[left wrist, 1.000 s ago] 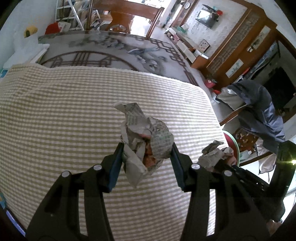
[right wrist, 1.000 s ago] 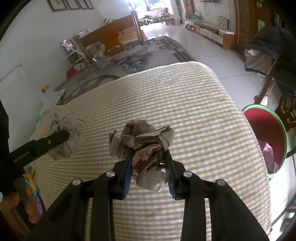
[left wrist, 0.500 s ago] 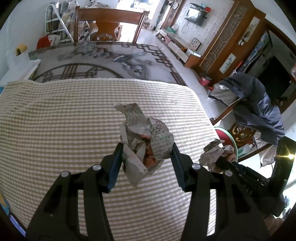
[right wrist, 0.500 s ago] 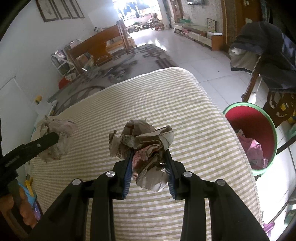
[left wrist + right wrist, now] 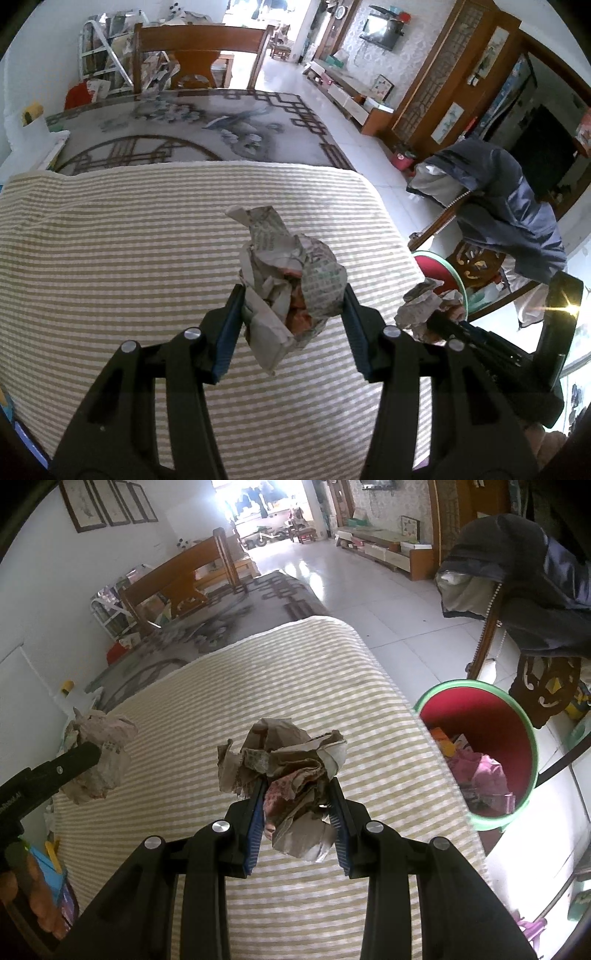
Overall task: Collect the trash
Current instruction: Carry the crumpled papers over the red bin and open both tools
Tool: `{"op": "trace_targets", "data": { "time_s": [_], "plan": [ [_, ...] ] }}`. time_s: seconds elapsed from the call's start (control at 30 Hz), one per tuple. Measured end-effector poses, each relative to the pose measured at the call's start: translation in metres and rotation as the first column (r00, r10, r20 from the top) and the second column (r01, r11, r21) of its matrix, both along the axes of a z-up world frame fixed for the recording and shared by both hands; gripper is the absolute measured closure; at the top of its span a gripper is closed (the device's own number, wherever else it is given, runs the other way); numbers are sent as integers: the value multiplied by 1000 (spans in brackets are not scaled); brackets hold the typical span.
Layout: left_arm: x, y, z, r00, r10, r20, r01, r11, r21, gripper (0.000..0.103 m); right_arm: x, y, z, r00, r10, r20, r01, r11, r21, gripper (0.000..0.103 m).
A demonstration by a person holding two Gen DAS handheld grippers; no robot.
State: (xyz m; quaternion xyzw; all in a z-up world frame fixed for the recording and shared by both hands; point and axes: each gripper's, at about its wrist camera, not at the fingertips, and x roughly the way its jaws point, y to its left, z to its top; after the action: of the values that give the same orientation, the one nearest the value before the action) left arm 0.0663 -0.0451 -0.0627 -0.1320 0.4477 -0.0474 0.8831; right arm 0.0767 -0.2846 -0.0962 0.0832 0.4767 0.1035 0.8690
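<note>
the left gripper (image 5: 291, 310) has its fingers (image 5: 227, 332) closed on a crumpled newspaper ball (image 5: 291, 284), the pads pressing its two flanks while most of the wad stands proud above and a loose flap hangs below. it is held in the air over the striped bed cover (image 5: 110, 258), nearer the bed's right edge than its left. such paper should be very light, soft and springy rather than fragile; it gives under pressure, so a squeeze across the dense middle holds better than one on a stray flap, which could tear or slip free. the left gripper points steeply down and forward across the bed.

the right gripper (image 5: 295, 805) has its fingers (image 5: 255, 819) shut tightly on a brownish crumpled paper wad (image 5: 291, 775), packed narrower than the other, with ragged edges splaying above the pads. it too hangs above the bed, close to the right edge. it looks equally light and limp, and the grip sits through its core, which i judge secure enough for carrying. this gripper also tilts down and forward.

just beyond the bed's right edge, on the floor, stands the red bin (image 5: 491, 716) with a green rim, already holding some scraps. a chair draped with a dark jacket (image 5: 535, 590) stands behind it.
</note>
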Motion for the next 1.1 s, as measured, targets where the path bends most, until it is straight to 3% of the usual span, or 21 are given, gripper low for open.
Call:
{"op": "trace_targets", "data": {
  "time_s": [0.27, 0.43, 0.6, 0.7, 0.77, 0.83, 0.87, 0.93, 1.1],
  "plan": [
    [23, -71, 0, 994, -108, -13, 108, 993, -43, 53, 13, -79, 10, 992, -120, 27, 120, 993, -21, 71],
    [46, -150, 2, 967, -255, 8, 255, 966, -49, 52, 20, -145, 9, 975, -219, 21, 220, 975, -25, 71],
    [70, -219, -4, 936, -352, 15, 352, 935, -46, 51, 28, -193, 4, 968, -250, 9, 250, 967, -39, 70],
    [83, -247, -8, 925, -381, 15, 381, 924, -40, 45, 34, -213, -3, 970, -245, -5, 244, 969, -44, 69],
    [91, -264, -10, 919, -394, 18, 394, 918, -30, 27, 39, -221, -6, 972, -237, -12, 236, 971, -38, 68],
    [94, -274, -10, 918, -397, 22, 397, 918, -7, 15, 44, -227, -8, 973, -229, -16, 228, 973, -28, 57],
    [95, -277, -10, 917, -397, 24, 397, 918, 3, 13, 46, -229, -9, 974, -224, -12, 224, 974, -23, 55],
    [98, -283, -9, 920, -391, 21, 390, 920, 20, 11, 50, -231, -11, 977, -215, -11, 215, 976, -24, 39],
    [96, -277, -5, 930, -368, 23, 368, 930, 0, 10, 50, -234, -11, 975, -223, 10, 223, 975, -12, 27]
  ]
}}
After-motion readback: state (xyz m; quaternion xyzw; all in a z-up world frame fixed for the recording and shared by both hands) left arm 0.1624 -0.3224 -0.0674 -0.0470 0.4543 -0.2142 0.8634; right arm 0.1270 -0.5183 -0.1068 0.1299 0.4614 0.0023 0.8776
